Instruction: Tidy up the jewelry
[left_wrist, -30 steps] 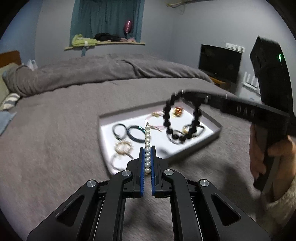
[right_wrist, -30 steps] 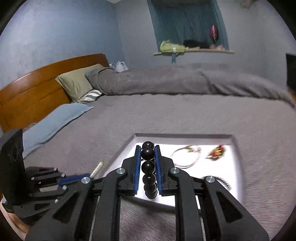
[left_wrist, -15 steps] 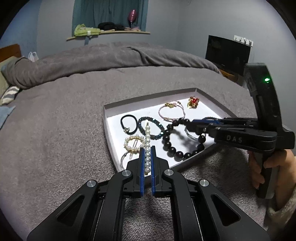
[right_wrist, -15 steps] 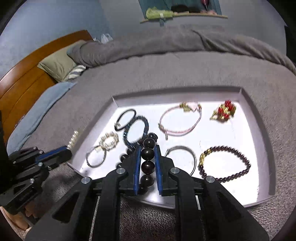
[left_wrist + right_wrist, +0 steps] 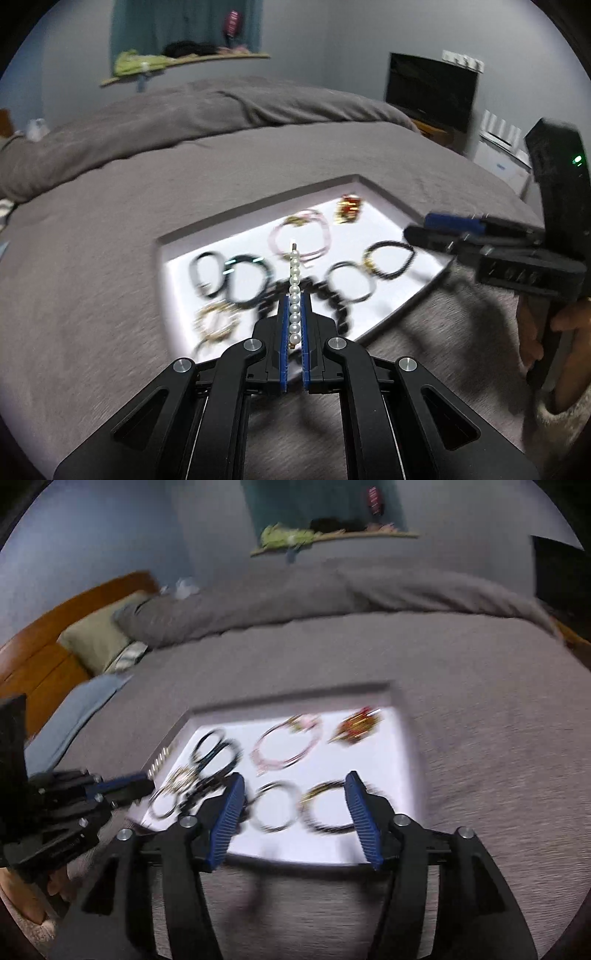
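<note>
My left gripper [image 5: 294, 325] is shut on a white pearl bracelet [image 5: 294, 284] and holds it over the near edge of a white tray [image 5: 388, 206] on the grey bed. The tray [image 5: 400, 738] holds several bracelets. A black bead bracelet [image 5: 332, 295] lies in it near the front, just past the left fingertips. My right gripper [image 5: 293, 805] is open and empty above the tray's front edge; it shows at the right of the left wrist view [image 5: 443, 229]. The left gripper shows at the left of the right wrist view [image 5: 122, 788].
In the tray lie a pink cord bracelet [image 5: 286, 744], a red and gold piece [image 5: 356, 723], a dark bead bracelet [image 5: 328, 808] and a silver bangle [image 5: 275, 806]. A rumpled grey duvet [image 5: 203, 118] lies behind. Pillows and a wooden headboard [image 5: 44, 653] are at the left.
My right gripper has opened and let go of the black bead bracelet, which now lies in the tray. The right gripper has drawn back. My left gripper still holds the pearls and has edged forward.
</note>
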`<action>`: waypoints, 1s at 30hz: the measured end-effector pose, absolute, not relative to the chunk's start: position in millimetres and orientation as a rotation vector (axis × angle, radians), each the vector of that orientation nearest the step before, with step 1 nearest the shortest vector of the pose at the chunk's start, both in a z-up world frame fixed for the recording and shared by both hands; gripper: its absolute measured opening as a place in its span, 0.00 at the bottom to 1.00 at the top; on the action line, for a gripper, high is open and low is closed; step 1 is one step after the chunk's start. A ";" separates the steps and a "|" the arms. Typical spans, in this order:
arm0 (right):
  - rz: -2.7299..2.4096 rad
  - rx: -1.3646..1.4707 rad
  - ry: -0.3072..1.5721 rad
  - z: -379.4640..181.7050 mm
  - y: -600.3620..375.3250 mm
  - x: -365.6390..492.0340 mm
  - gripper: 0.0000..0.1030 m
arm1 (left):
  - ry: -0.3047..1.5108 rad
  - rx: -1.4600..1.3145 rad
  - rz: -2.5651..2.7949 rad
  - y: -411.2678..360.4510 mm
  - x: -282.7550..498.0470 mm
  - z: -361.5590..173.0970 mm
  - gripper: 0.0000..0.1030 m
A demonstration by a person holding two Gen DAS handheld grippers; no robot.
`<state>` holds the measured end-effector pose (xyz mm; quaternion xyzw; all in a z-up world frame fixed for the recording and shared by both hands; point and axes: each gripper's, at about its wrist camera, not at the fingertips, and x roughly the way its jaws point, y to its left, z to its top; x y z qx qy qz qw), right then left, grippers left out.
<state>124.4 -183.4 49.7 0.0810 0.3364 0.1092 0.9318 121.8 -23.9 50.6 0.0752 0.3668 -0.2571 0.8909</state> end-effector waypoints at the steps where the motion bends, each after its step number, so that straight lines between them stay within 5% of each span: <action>1: 0.201 0.181 0.670 54.2 -197.2 122.5 0.58 | 0.786 0.166 -0.553 -35.1 129.3 50.4 0.07; 22: 0.195 0.296 0.681 46.4 -261.1 126.6 0.58 | 1.002 0.381 -0.573 -160.0 216.3 16.2 0.07; 30: 0.188 0.285 0.658 53.9 -262.4 118.8 0.58 | 0.922 0.321 -0.562 -130.6 183.0 44.8 0.34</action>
